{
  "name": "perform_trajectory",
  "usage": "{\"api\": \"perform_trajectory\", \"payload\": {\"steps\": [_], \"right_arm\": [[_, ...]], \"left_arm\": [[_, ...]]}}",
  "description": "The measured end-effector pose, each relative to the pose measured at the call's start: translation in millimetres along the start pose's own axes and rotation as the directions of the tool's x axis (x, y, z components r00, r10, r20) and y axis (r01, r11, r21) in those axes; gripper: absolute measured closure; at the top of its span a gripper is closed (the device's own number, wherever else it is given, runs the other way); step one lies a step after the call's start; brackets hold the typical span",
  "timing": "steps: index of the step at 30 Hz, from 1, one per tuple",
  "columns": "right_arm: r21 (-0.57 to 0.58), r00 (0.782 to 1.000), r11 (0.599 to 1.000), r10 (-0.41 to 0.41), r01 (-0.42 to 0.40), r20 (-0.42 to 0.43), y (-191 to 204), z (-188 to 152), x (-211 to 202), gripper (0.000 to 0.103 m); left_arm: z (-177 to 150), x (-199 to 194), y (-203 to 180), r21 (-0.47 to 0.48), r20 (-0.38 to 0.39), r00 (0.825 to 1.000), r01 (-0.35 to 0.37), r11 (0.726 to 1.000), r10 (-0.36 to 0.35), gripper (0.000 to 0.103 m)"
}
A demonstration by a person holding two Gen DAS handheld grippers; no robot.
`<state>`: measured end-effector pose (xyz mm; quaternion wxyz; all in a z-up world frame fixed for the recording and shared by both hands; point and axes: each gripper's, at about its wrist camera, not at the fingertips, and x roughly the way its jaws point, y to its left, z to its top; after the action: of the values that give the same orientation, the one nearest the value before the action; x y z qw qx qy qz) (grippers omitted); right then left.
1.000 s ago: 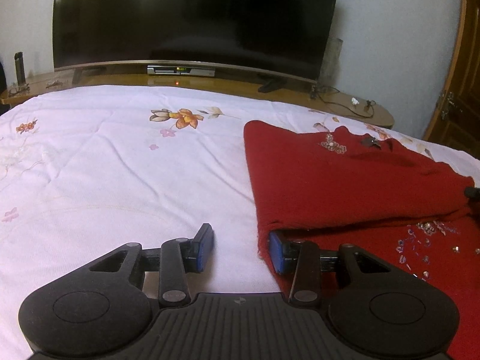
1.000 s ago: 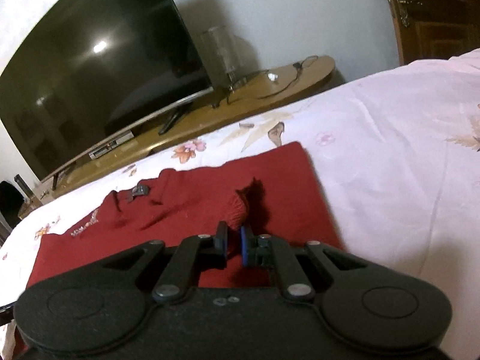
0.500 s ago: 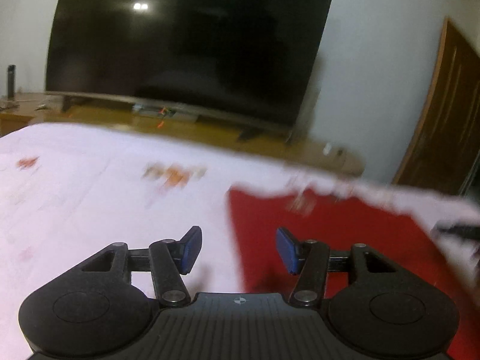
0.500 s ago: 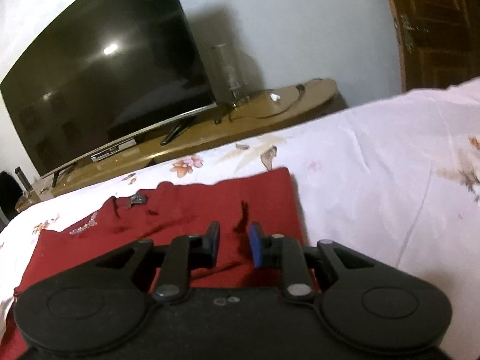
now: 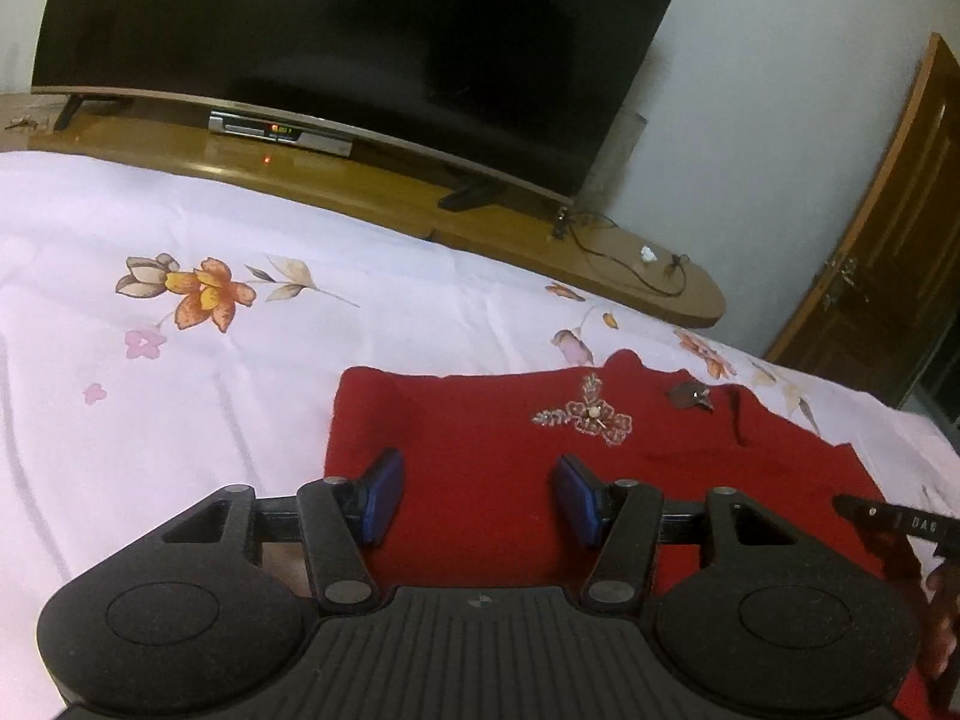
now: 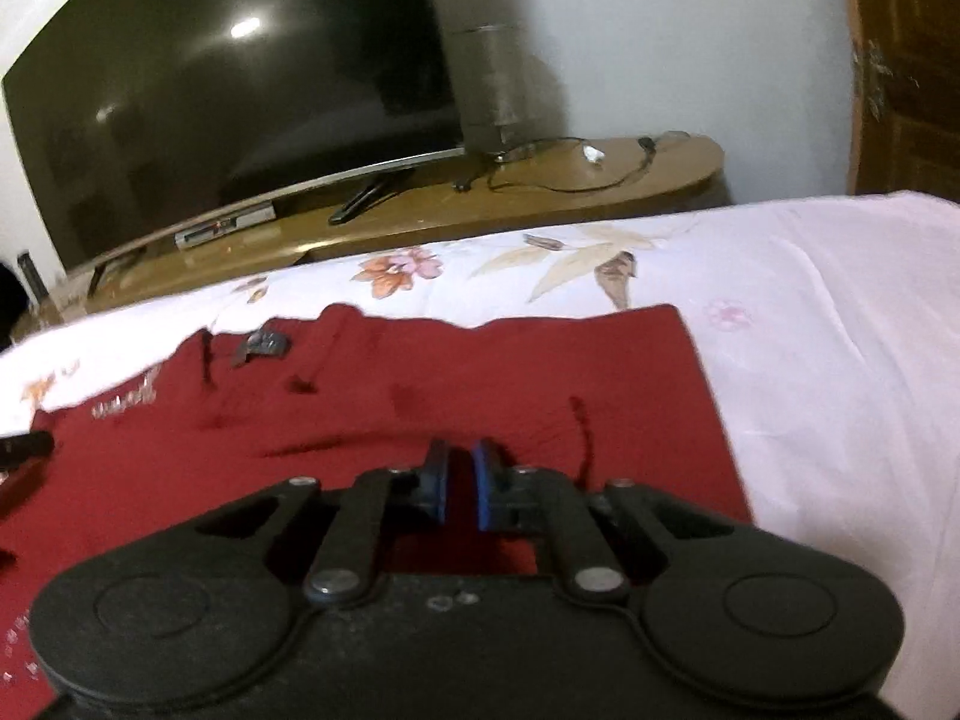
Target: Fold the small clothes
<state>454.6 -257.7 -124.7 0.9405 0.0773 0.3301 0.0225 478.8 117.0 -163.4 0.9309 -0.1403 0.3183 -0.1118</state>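
Red knit sweater [image 5: 480, 480]: lay flat on floral bedsheet [image 5: 180, 420]. Soft, limp; best gripped at hem corners. Left gripper [image 5: 480, 501] gaped wide, empty; right gripper [image 6: 459, 489] pinched fabric.

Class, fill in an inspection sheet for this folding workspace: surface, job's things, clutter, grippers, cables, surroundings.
Surface: bedsheet, pale with printed flowers, lightly creased.
Job's things: red garment lying flat on the sheet, beaded motif facing up.
Clutter: nothing seen on the sheet.
Grippers: left gripper open above the garment, nothing between its pads; right gripper nearly closed low over the garment, grip unclear.
Cables: cable loose on the stand's end.
Surroundings: TV on a wooden stand, set-top box, wooden door.
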Motion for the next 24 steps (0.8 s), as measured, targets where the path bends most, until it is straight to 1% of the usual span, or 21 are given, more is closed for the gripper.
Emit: {"api": "perform_trajectory", "payload": {"steps": [2, 3, 4, 5, 6, 8, 11, 12, 13, 14, 15, 17, 18, 19, 21, 22, 24], "right_arm": [[-0.030, 1.000, 0.999, -0.016, 0.015, -0.008, 3.5, 2.9, -3.8, 0.096], [-0.033, 1.000, 0.999, -0.019, 0.019, 0.002, 5.7, 4.1, -8.6, 0.084], [-0.036, 0.999, 0.999, -0.014, 0.015, 0.035, 8.7, 4.5, -16.2, 0.074], [-0.040, 0.998, 0.999, 0.002, 0.000, 0.062, 12.7, 4.8, -21.9, 0.074], [-0.041, 0.997, 0.999, 0.027, -0.025, 0.070, 15.5, 4.8, -25.8, 0.074], [-0.064, 0.994, 0.993, 0.098, -0.094, 0.057, 31.1, 1.2, -26.8, 0.073], [-0.156, 0.986, 0.974, 0.166, -0.162, 0.011, 61.1, -11.3, -25.3, 0.074], [-0.196, 0.984, 0.965, 0.178, -0.176, -0.006, 70.3, -18.1, -24.1, 0.073], [-0.235, 0.987, 0.958, 0.162, -0.162, -0.021, 77.6, -24.3, -20.9, 0.071], [-0.271, 0.992, 0.954, 0.126, -0.130, -0.033, 80.7, -30.0, -18.0, 0.070], [-0.294, 0.994, 0.949, 0.109, -0.111, -0.021, 79.9, -34.9, -18.4, 0.070], [-0.287, 0.996, 0.954, 0.091, -0.090, -0.010, 73.1, -35.3, -22.2, 0.070], [-0.286, 0.998, 0.957, 0.058, -0.056, 0.001, 67.9, -34.7, -24.9, 0.070], [-0.276, 0.999, 0.961, 0.033, -0.030, 0.008, 60.4, -34.4, -27.5, 0.070], [-0.239, 1.000, 0.971, 0.019, -0.016, 0.009, 43.9, -34.7, -34.0, 0.070], [-0.222, 1.000, 0.975, 0.016, -0.014, 0.009, 34.9, -34.7, -37.7, 0.071], [-0.208, 1.000, 0.978, 0.014, -0.011, 0.012, 25.2, -35.2, -41.4, 0.071]], "left_arm": [[1.2, -8.4, -4.0, 0.013, 0.018, 1.000, -0.022, 1.000, 0.021, 0.047], [4.0, -12.1, -7.7, 0.021, 0.035, 0.999, -0.030, 0.999, 0.029, 0.047], [3.9, -21.1, -13.8, 0.034, 0.066, 0.997, -0.029, 0.999, 0.026, 0.046], [4.3, -26.5, -18.3, 0.042, 0.083, 0.996, -0.020, 0.999, 0.017, 0.046], [2.0, -29.4, -26.5, 0.052, 0.085, 0.996, -0.004, 0.999, -0.001, 0.045], [-2.4, -27.7, -40.2, 0.093, 0.056, 0.998, 0.022, 0.995, -0.027, 0.043], [-19.3, -19.1, -65.3, 0.193, 0.005, 1.000, 0.001, 0.981, -0.002, 0.038], [-25.4, -15.1, -70.3, 0.223, -0.007, 1.000, -0.022, 0.975, 0.024, 0.036], [-31.7, -14.8, -75.1, 0.264, 0.003, 0.999, -0.044, 0.964, 0.045, 0.036], [-35.0, -16.0, -79.2, 0.295, 0.011, 0.998, -0.060, 0.954, 0.059, 0.036], [-36.4, -16.7, -82.0, 0.311, 0.011, 0.997, -0.070, 0.948, 0.070, 0.036], [-38.2, -21.4, -82.3, 0.340, 0.016, 0.995, -0.096, 0.935, 0.097, 0.035], [-38.9, -24.4, -78.9, 0.339, 0.013, 0.993, -0.116, 0.934, 0.118, 0.030], [-39.1, -26.7, -73.3, 0.320, 0.005, 0.992, -0.123, 0.939, 0.128, 0.027], [-38.4, -35.6, -59.0, 0.263, -0.010, 0.992, -0.115, 0.958, 0.122, 0.025], [-38.0, -38.0, -53.7, 0.246, -0.016, 0.993, -0.111, 0.963, 0.119, 0.025], [-37.7, -38.5, -48.8, 0.248, -0.023, 0.993, -0.103, 0.963, 0.112, 0.025]]}}
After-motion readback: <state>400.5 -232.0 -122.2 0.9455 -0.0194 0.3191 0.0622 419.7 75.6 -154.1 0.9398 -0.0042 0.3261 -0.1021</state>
